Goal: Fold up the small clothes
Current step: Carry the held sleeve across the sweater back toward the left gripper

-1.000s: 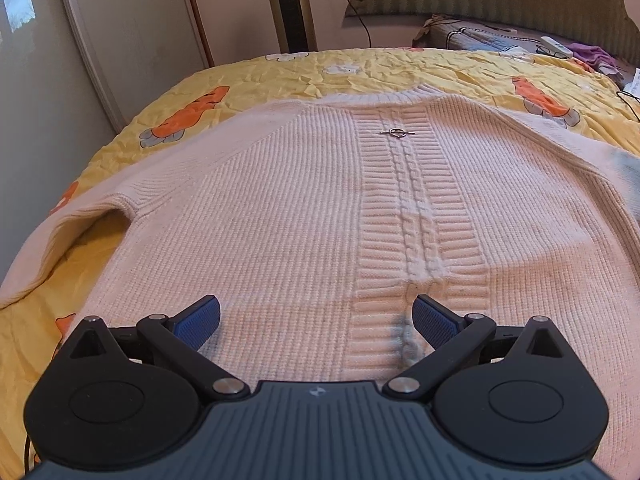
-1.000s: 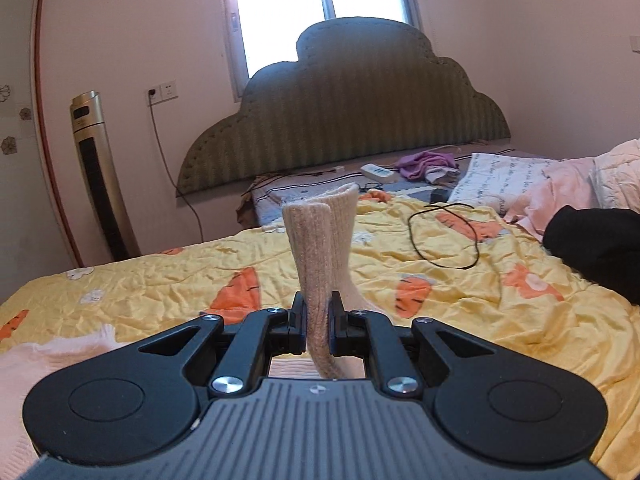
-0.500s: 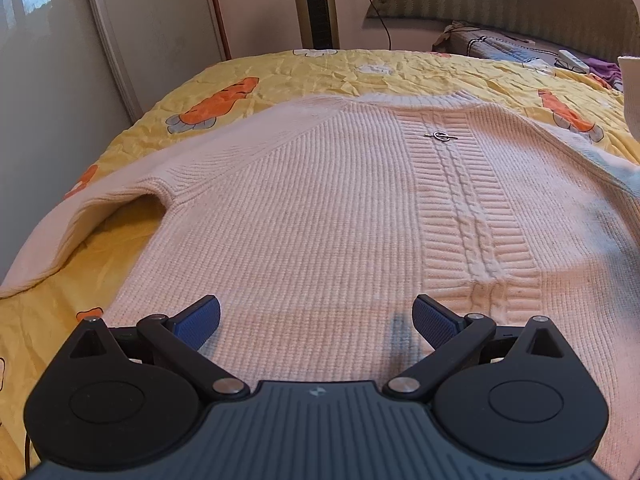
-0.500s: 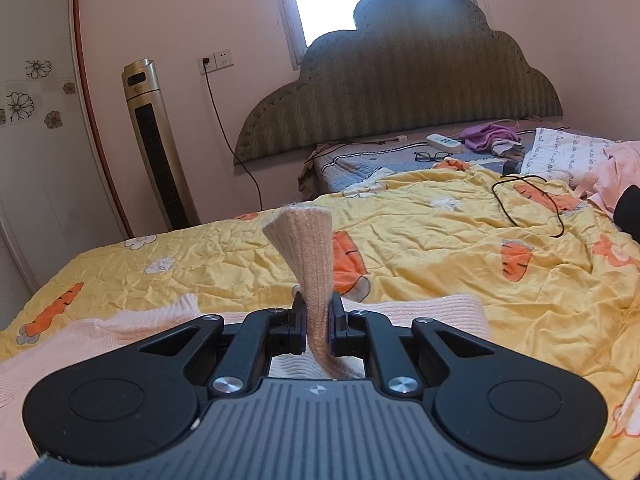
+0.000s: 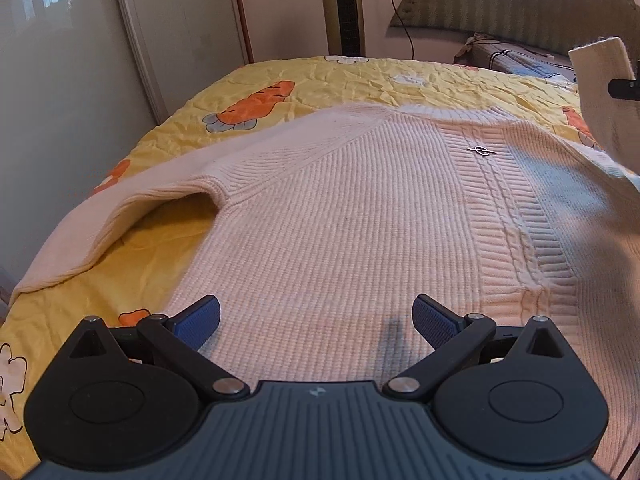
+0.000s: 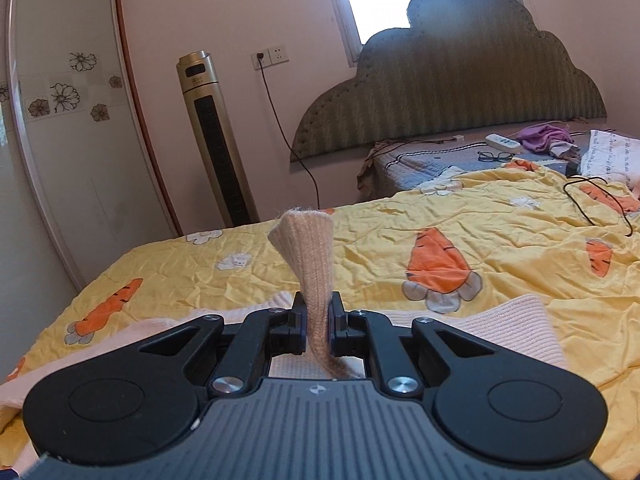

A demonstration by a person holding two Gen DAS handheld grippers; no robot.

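Observation:
A cream knitted sweater [image 5: 352, 216] lies flat on the yellow carrot-print bedspread [image 5: 312, 80], a small metal pin [image 5: 482, 151] near its neck. Its left sleeve [image 5: 100, 224] trails toward the bed's left edge. My left gripper [image 5: 318, 318] hovers open above the sweater's lower part, nothing between its blue pads. My right gripper [image 6: 317, 318] is shut on the sweater's right sleeve cuff [image 6: 310, 252], which stands up between the jaws. That lifted cuff [image 5: 600, 92] also shows at the right edge of the left wrist view, held above the sweater's right shoulder.
A tower fan [image 6: 216, 136] stands by the wall beside the green headboard [image 6: 460, 80]. Glasses [image 6: 496, 156], a power strip [image 6: 504, 142], purple cloth [image 6: 544, 138] and a black cable [image 6: 600, 200] lie near the bed's head. A wardrobe door [image 5: 72, 60] flanks the bed's left side.
My right gripper has swung left with the sleeve cuff, which now enters the left wrist view at the right. My left gripper has drifted left over the sweater, still open.

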